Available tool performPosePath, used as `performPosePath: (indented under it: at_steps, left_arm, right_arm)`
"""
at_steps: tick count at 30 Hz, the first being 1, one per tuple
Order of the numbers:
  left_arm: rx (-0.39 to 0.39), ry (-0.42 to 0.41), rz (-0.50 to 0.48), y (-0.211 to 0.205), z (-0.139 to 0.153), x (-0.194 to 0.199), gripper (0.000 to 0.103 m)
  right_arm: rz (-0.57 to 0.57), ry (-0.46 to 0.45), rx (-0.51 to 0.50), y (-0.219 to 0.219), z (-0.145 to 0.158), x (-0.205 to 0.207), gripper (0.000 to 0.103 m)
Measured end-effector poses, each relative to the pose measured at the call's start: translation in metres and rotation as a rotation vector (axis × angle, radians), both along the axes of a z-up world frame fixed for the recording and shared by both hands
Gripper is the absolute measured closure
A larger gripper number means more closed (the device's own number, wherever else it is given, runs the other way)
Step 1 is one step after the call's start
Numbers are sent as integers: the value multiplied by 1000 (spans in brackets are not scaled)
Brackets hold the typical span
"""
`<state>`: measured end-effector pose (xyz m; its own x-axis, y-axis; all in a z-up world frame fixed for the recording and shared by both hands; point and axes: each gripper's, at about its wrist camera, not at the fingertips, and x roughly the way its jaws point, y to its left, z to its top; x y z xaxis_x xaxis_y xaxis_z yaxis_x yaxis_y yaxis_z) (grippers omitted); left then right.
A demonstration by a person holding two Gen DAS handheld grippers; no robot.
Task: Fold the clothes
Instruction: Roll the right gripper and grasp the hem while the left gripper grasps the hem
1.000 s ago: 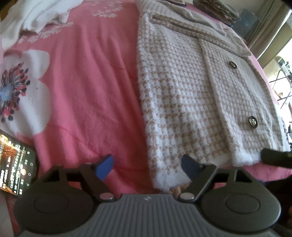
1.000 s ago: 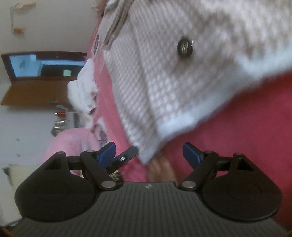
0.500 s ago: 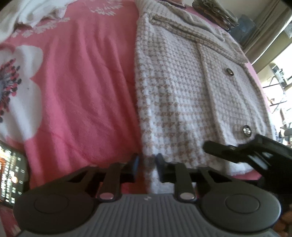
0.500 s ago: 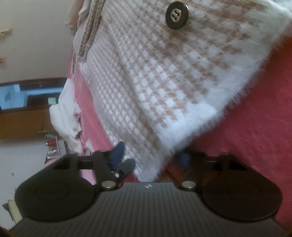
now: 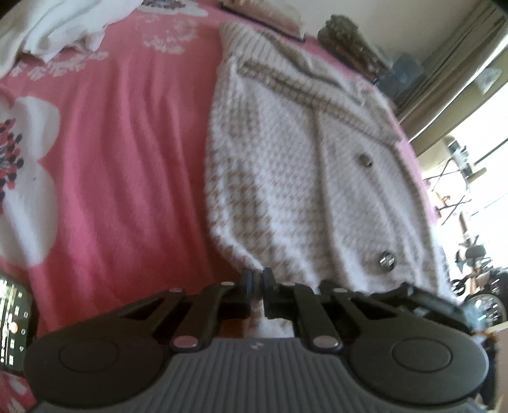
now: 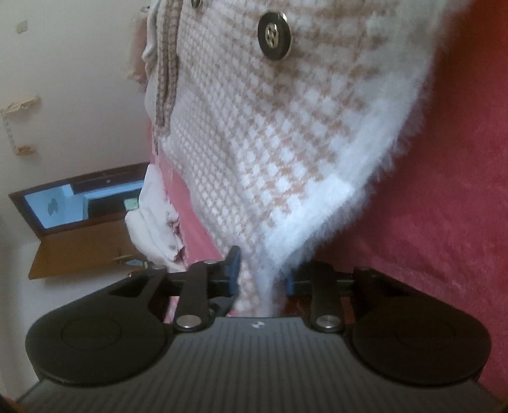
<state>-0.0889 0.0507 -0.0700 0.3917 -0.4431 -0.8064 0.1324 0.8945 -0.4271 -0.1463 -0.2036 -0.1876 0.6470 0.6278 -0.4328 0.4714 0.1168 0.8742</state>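
Fuzzy cream-and-tan houndstooth cardigan lies spread on the pink floral blanket, button side up, collar toward the far edge, hem at the near edge. Two dark buttons run down the front. Left gripper sits at the hem's near left corner, jaws clenched together with a pinch of white hem fluff between them; fabric drapes down behind the fingers. Right gripper is at the other hem corner, jaws narrowed around the fluffy white edge of the cardigan, blue pads pressing cloth on the left side, the right pad mostly hidden by fluff; grasping the hem corner. A big button sits above it in the right wrist view.

Versus a second ago: both grippers were wide open and short of the hem; half a second ago they were closing on it; now both hold it, and the hem corners are lifted and bunched into a point.

Outward: white crumpled cloth at the blanket's far left corner, a phone with lit screen at the near left edge, curtains and a bright window far right. Left wrist view is motion-blurred.
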Motion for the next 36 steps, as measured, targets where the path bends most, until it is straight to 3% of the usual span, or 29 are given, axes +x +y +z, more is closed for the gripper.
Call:
performPosePath:
  at_steps: [2, 8, 11, 12, 13, 15, 19, 25, 31, 33, 36]
  left_arm:
    - [-33, -6, 1, 1, 4, 4, 96]
    - [-77, -23, -4, -2, 6, 5, 96]
    - [-130, 17, 33, 8, 0, 5, 93]
    - [-152, 33, 49, 13, -3, 5, 82]
    - [-174, 49, 64, 18, -5, 5, 68]
    - [-206, 83, 91, 25, -12, 8, 57]
    - [-303, 181, 98, 32, -31, 18, 46]
    - [-489, 323, 120, 30, -66, 34, 44]
    - [-522, 369, 67, 7, -76, 49, 44]
    - [-478, 378, 33, -3, -77, 53, 44]
    - [-376, 374, -14, -17, -77, 54, 44]
  right_arm:
    - [6, -3, 25, 4, -2, 2, 60]
    - [-22, -13, 109, 8, -8, 1, 60]
    - [-48, -19, 155, 9, -12, 0, 69]
    - [-57, -21, 171, 10, -13, -1, 79]
    - [-66, -23, 186, 10, -14, -1, 83]
    - [-83, -27, 217, 11, -16, -2, 90]
    - [-99, -40, 250, 12, -16, -2, 92]
    - [-100, -61, 264, 15, -13, 2, 92]
    - [-77, -67, 244, 17, -11, 3, 92]
    - [-59, -71, 224, 18, -9, 3, 92]
    - [34, -91, 108, 19, 6, 8, 90]
